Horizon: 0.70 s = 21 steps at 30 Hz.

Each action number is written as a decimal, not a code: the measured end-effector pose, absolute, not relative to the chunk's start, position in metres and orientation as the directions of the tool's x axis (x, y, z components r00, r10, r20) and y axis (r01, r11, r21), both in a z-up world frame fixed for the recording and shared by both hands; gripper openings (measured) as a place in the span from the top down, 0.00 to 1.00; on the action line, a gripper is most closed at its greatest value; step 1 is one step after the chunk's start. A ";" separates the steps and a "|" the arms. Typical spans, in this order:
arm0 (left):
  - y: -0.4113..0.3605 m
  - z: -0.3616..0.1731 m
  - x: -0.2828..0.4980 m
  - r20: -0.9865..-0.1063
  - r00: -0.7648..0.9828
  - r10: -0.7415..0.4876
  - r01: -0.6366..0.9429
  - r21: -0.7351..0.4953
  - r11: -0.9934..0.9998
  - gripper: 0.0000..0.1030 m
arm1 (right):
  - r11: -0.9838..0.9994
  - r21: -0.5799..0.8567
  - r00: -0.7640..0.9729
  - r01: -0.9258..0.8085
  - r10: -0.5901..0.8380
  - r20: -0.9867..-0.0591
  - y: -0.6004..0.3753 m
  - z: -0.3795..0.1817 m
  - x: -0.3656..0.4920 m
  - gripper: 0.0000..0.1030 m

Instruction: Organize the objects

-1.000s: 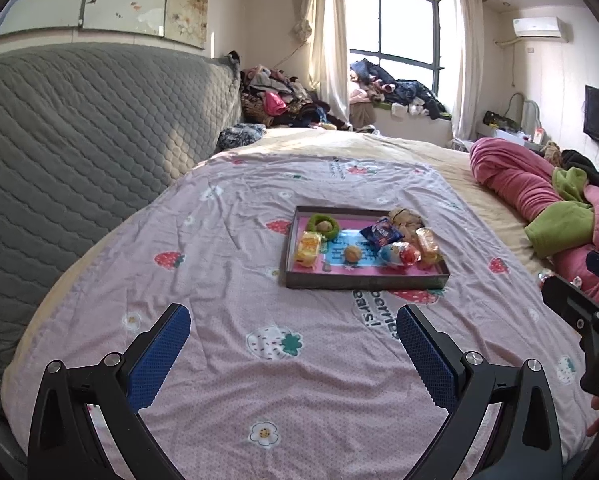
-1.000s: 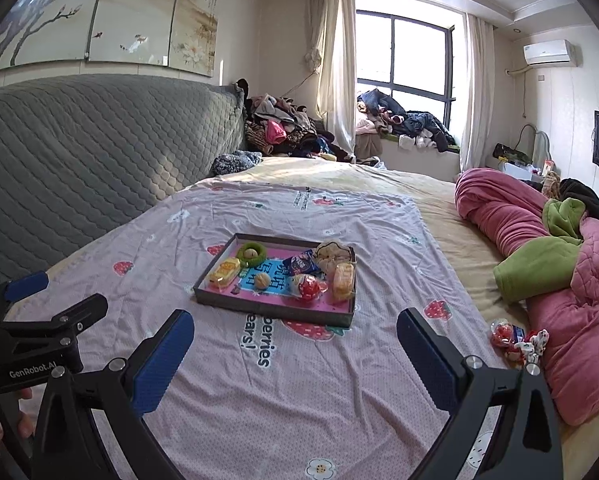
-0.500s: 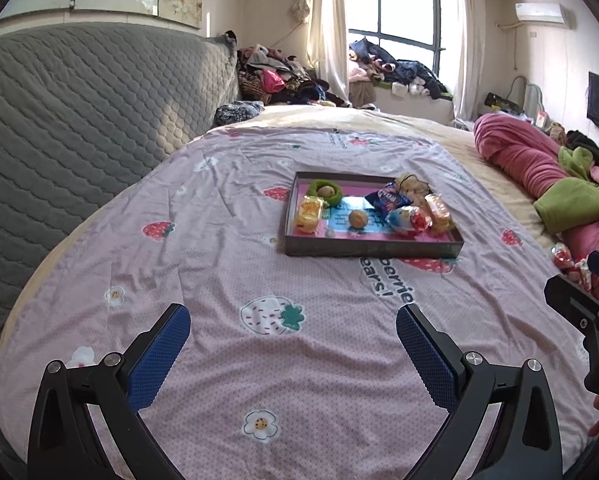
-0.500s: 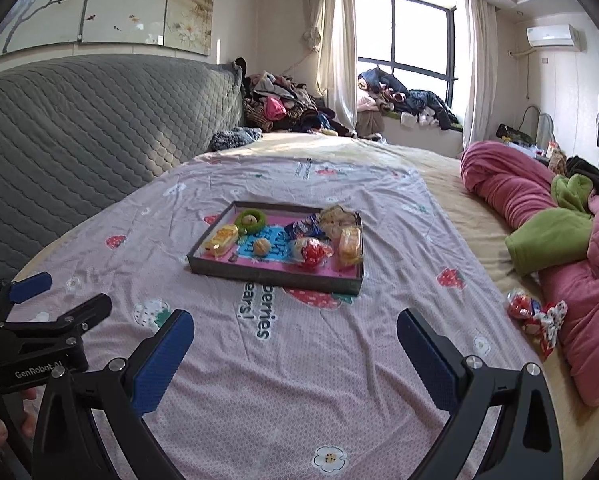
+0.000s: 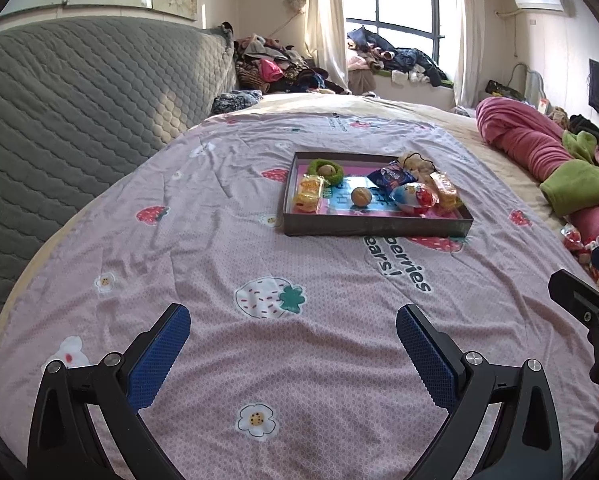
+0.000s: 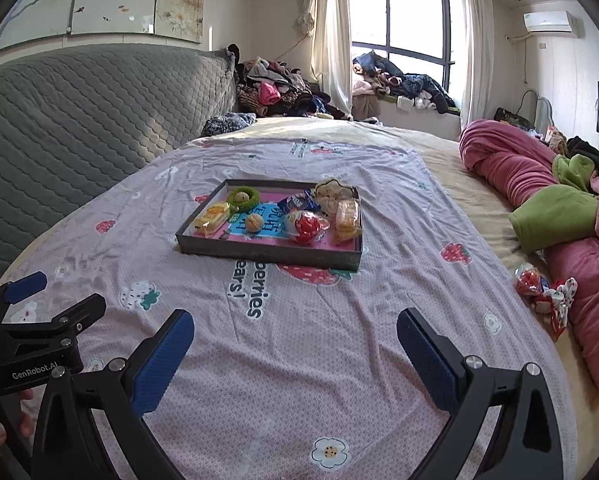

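Note:
A dark shallow tray [image 5: 375, 227] [image 6: 267, 255] sits on the pink bedspread, holding snack packets, a walnut [image 5: 360, 196] [image 6: 254, 222], a green ring [image 5: 325, 169] [image 6: 242, 197], a blue packet [image 5: 391, 176] and a red-and-white wrapped sweet [image 5: 415, 197] [image 6: 308, 226]. More red wrapped sweets [image 6: 543, 294] lie loose at the bed's right side. My left gripper [image 5: 293, 328] and right gripper [image 6: 295, 330] are both open and empty, held above the bedspread well short of the tray.
A grey quilted headboard [image 5: 59, 92] runs along the left. A rolled pink and green quilt [image 6: 547, 200] lies along the right. Piled clothes [image 6: 283, 92] sit beyond the bed under the window.
Both grippers have moved forward toward the tray, which now looks larger and nearer. Both stay open and empty.

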<state>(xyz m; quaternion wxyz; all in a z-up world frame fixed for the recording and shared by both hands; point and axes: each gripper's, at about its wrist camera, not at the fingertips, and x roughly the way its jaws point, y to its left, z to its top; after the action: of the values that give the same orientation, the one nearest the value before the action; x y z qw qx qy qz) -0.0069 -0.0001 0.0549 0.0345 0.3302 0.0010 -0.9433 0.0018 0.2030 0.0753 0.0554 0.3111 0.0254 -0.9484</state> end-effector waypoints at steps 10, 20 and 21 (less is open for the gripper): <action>0.001 0.040 -0.010 -0.645 -0.762 -0.054 0.061 0.011 -0.998 0.00 | -0.994 -0.005 -0.785 0.108 -0.082 -0.614 0.208 0.058 -0.001 0.01; -0.002 0.027 -0.017 -0.657 -0.752 -0.054 0.063 0.009 -0.998 0.00 | -0.995 -0.006 -0.761 0.103 -0.075 -0.644 0.209 0.037 -0.005 0.01; -0.002 0.025 -0.018 -0.658 -0.751 -0.057 0.065 0.012 -0.998 0.00 | -0.995 -0.005 -0.758 0.102 -0.074 -0.648 0.210 0.034 -0.006 0.01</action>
<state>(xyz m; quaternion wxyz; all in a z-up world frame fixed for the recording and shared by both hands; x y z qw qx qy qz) -0.0176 -0.0020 0.0251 0.0327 0.3516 0.0061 -0.9356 -0.0055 0.2100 0.0342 0.0470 0.3444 0.0199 -0.9374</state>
